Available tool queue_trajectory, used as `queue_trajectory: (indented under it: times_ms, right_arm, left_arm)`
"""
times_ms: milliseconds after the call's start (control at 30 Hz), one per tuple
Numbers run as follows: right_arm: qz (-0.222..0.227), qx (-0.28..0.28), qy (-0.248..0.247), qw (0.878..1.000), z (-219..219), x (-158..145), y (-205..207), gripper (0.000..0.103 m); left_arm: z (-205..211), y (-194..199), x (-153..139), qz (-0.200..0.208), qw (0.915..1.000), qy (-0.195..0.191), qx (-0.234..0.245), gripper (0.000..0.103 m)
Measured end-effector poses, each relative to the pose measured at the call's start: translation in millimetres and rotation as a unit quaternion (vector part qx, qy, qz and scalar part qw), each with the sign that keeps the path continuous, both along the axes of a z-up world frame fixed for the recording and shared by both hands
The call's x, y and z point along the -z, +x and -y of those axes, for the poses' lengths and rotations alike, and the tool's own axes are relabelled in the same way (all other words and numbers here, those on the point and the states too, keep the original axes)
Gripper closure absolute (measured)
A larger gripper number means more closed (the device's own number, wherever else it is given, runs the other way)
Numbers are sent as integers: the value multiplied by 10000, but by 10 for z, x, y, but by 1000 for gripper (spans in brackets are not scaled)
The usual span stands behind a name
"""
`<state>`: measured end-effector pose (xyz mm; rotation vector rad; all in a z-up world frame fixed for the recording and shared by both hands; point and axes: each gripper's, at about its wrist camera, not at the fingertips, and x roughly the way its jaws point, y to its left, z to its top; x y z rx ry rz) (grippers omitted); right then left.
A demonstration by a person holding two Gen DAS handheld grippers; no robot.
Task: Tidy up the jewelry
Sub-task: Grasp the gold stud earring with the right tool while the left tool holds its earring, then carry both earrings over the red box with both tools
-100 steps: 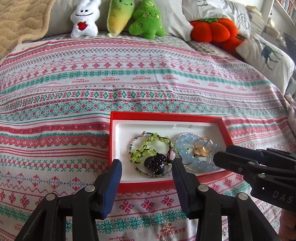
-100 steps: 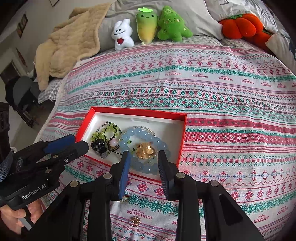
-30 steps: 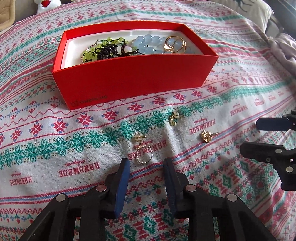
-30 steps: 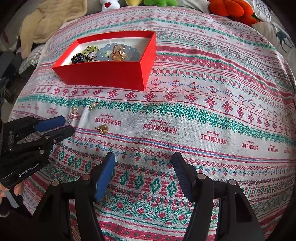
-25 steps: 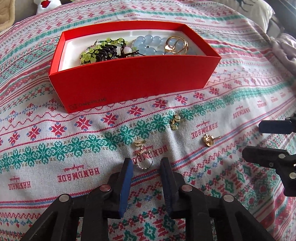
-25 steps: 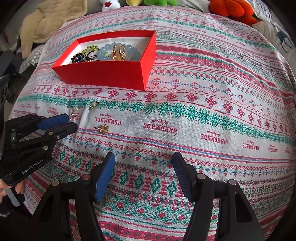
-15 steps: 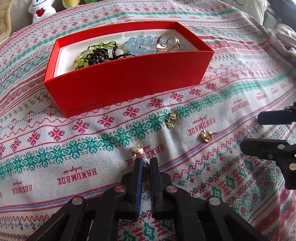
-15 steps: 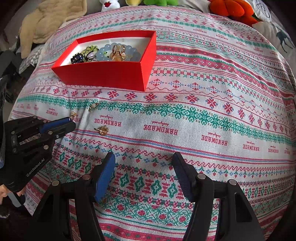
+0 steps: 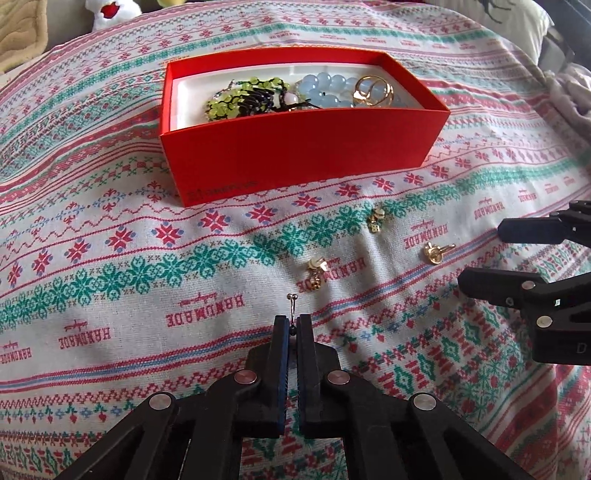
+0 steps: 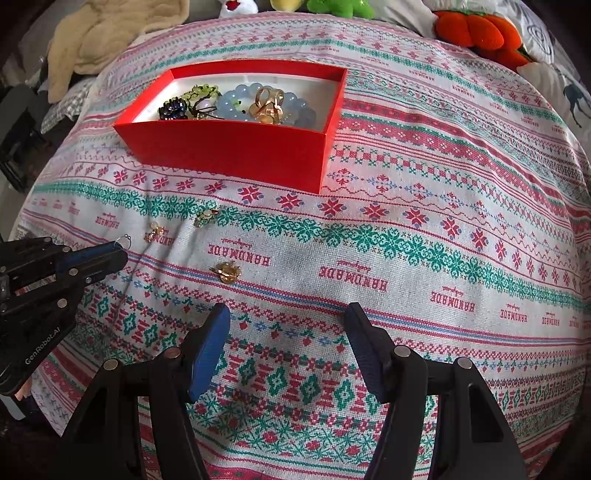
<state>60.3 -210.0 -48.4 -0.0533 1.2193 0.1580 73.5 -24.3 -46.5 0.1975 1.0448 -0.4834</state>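
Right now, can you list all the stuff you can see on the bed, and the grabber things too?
box: one, red, on the bedspread
green bead bracelet: one, in the box, left part
black hair clip: one, in the box on the green beads
blue bead bracelet: one, pale blue, in the box, right part
gold ring piece: one, on the blue beads
small gold pieces: three, loose on the bedspread before the box
bedspread: one, white with red and green patterns
plush toys: several, white, green, orange, at the far edge
beige blanket: one, far left
left gripper: black, blue pads, shut on a thin silver hoop earring
right gripper: black, blue pads, open, nothing between them
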Motion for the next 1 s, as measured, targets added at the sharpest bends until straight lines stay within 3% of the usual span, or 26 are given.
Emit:
queue_trajectory:
  times_ms: [300,400,667,733,1000]
  right_arm:
    - [117,-225,6,9997,-243,22,99,38]
    - [110,-308,58,9994,-289,35,140,51]
    - [114,-301,100,9994,-343,38,235,72]
    - [98,-301,132,9994,-346,34,243,84]
    - [13,-199,430,9989,-258,-12,267,89]
  left_arm:
    - [-179,7,-24,-85,9997,-81,-218,103]
    - [-208,6,-28,-97,9996,-85,-244,103]
    - [-244,14,-25,-156,9995,-95,-271,103]
    - [-233,23,-27,-170,9994,-96,-285,103]
    - [-277,63,-70,-222,9989,-143,-394,103]
